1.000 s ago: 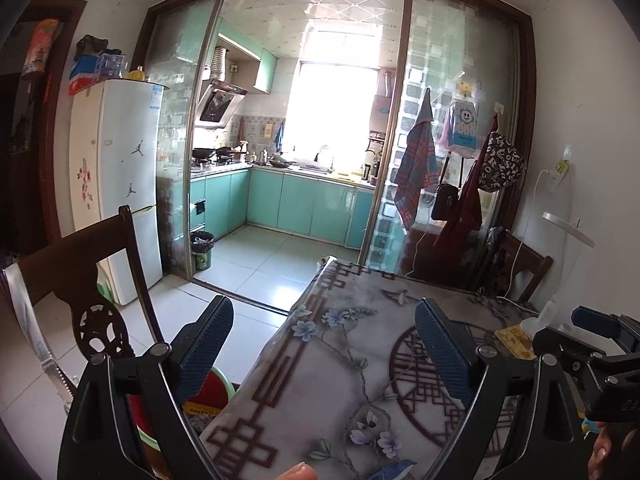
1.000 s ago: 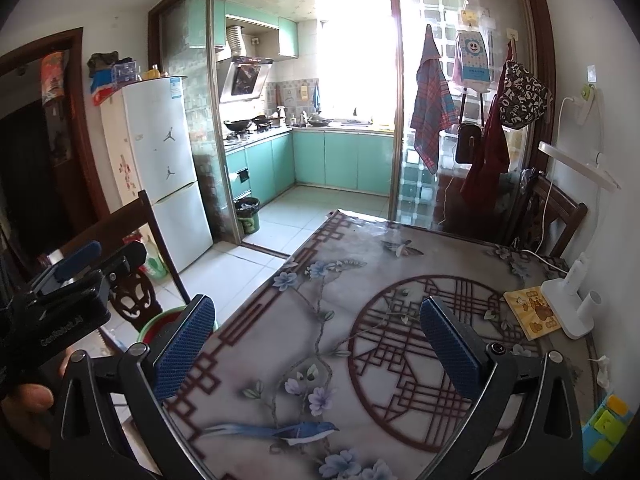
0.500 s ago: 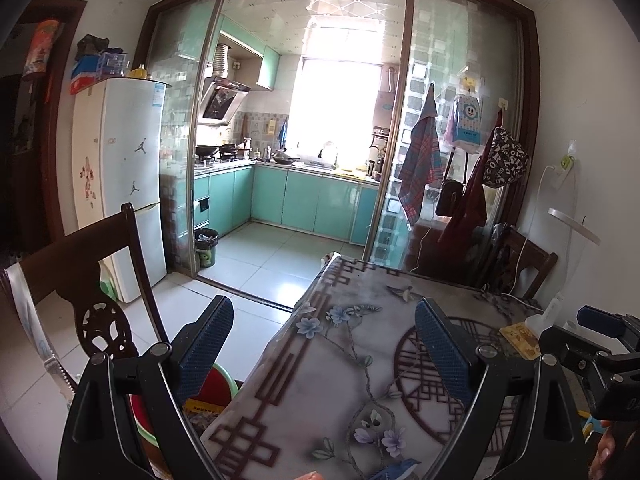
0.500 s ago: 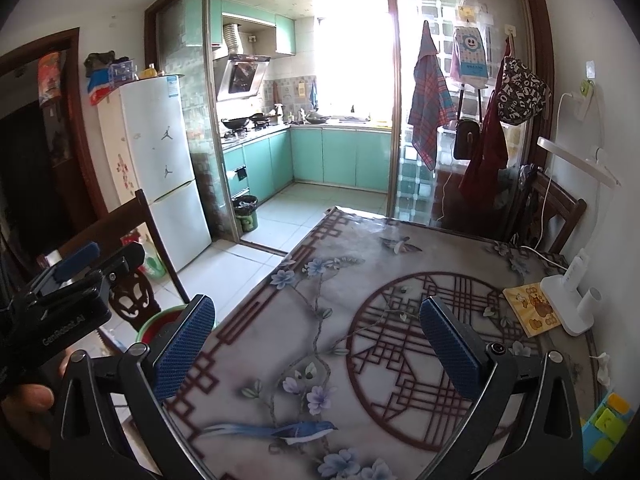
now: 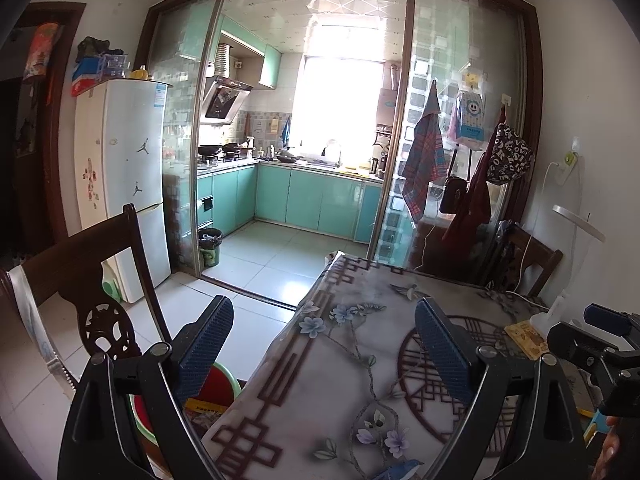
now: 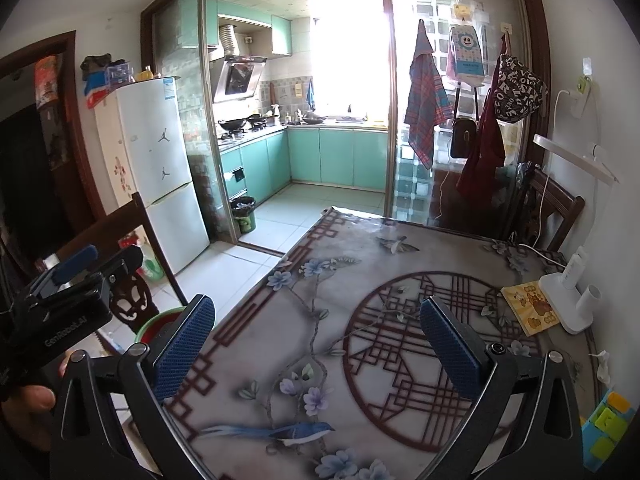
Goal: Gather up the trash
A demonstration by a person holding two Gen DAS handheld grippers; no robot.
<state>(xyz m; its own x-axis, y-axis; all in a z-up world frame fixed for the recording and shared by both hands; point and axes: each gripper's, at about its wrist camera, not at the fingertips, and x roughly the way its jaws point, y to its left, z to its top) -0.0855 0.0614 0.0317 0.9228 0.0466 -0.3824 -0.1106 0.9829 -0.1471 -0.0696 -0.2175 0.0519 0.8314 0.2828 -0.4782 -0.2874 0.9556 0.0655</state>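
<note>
Trash that could be made out was one small crumpled white scrap (image 6: 601,364), lying near the right edge of the surface (image 6: 360,280), just in front of the white lamp base (image 6: 568,300) and apart from both tools. A yellow card with cartoon pictures (image 6: 528,306) lay flat touching the left side of that base, and a blue block with yellow and green pieces (image 6: 608,428) sat at the near right corner.

Right tool (image 6: 316,344) hung above the middle of the surface, over the round lattice pattern on the cloth, its blue pads (image 6: 448,348) spread wide apart with nothing between them. Left tool (image 5: 320,352) was held over the left edge of the surface, its pads (image 5: 206,350) likewise wide apart and holding nothing; one finger was over the floor, the other over the flowered cloth.

Beside the surface on the left stood a dark carved wooden chair (image 5: 92,280), and on the floor below it a green basin with a red inside (image 5: 220,384). Farther off, a white fridge (image 5: 128,184) stood against the wall next to the sliding glass door, and a small dark waste bin (image 5: 210,246) sat on the kitchen floor just inside that doorway, well away from the scrap.
</note>
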